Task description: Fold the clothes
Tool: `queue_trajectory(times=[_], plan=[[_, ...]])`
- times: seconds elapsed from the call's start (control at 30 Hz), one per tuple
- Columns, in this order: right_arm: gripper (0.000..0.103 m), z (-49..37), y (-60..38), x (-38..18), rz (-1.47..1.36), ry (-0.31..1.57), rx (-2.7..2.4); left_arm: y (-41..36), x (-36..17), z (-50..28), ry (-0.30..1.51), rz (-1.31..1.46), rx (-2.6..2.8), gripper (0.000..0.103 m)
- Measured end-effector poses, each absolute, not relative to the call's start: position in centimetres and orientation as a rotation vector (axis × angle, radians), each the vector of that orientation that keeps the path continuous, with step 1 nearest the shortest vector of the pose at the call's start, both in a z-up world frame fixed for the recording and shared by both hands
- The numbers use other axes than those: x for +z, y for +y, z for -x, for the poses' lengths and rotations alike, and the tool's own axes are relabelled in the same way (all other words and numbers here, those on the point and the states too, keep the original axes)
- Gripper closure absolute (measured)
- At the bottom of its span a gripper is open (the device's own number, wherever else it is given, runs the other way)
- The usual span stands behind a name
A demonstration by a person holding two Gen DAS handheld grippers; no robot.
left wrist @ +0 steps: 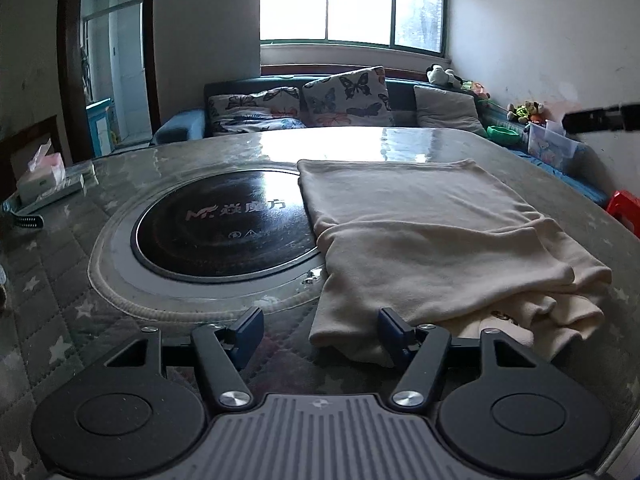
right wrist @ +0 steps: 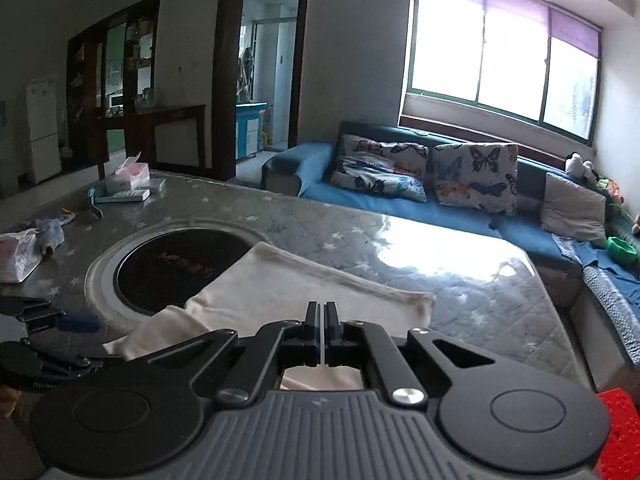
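A cream garment (left wrist: 432,240) lies partly folded on the table, its near end doubled over in loose layers. My left gripper (left wrist: 320,330) hangs low at the garment's near left corner. Its jaws stand open, with the corner lying between them against the right finger (left wrist: 394,326); the pads do not press on it. In the right wrist view my right gripper (right wrist: 322,316) is shut above the garment (right wrist: 300,288), and I see no cloth held in it. From the left wrist view the right gripper (left wrist: 576,121) shows as a dark bar high at the right.
A round black hob (left wrist: 224,228) is set into the star-patterned table (left wrist: 60,300), partly under the garment. A tissue box (left wrist: 40,176) and small items sit at the far left. A blue sofa (right wrist: 400,200) with cushions stands behind; a red stool (left wrist: 624,208) is at the right.
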State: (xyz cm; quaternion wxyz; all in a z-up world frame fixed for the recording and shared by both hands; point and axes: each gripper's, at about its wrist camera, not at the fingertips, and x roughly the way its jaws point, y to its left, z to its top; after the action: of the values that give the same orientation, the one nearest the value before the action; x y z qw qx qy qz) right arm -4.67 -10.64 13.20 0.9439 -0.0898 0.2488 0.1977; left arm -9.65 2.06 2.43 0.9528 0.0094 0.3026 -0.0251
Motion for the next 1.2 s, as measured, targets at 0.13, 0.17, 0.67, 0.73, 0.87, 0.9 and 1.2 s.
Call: queue_trajectory(times=[0.13, 0.17, 0.67, 0.73, 0.87, 0.9, 1.2], plan=[[0.099, 4.1, -11.6, 11.8, 0.123, 0.569, 0.411, 2.1, 2.6, 9.8, 0.614, -0.014, -0.058, 0.036], [0.094, 4.0, -11.9, 11.2, 0.100, 0.590, 0.412, 2.2, 2.7, 9.9, 0.612, -0.012, -0.061, 0.036], [0.092, 2.1, -10.9, 3.4, 0.037, 0.750, 0.439, 2.2, 2.4, 10.0, 0.621, -0.035, -0.049, 0.034], [0.098, 2.3, -10.7, 3.9, 0.065, 0.735, 0.433, 2.0, 2.3, 10.1, 0.615, -0.048, -0.046, 0.034], [0.100, 2.9, -10.6, 6.1, 0.097, 0.677, 0.428, 1.8, 2.1, 10.2, 0.603, -0.079, -0.048, 0.034], [0.100, 3.0, -10.6, 6.9, 0.111, 0.659, 0.427, 1.8, 2.1, 10.2, 0.601, -0.082, -0.049, 0.034], [0.100, 3.7, -10.4, 11.2, 0.205, 0.575, 0.389, 1.8, 1.9, 10.0, 0.611, -0.088, -0.029, 0.036]])
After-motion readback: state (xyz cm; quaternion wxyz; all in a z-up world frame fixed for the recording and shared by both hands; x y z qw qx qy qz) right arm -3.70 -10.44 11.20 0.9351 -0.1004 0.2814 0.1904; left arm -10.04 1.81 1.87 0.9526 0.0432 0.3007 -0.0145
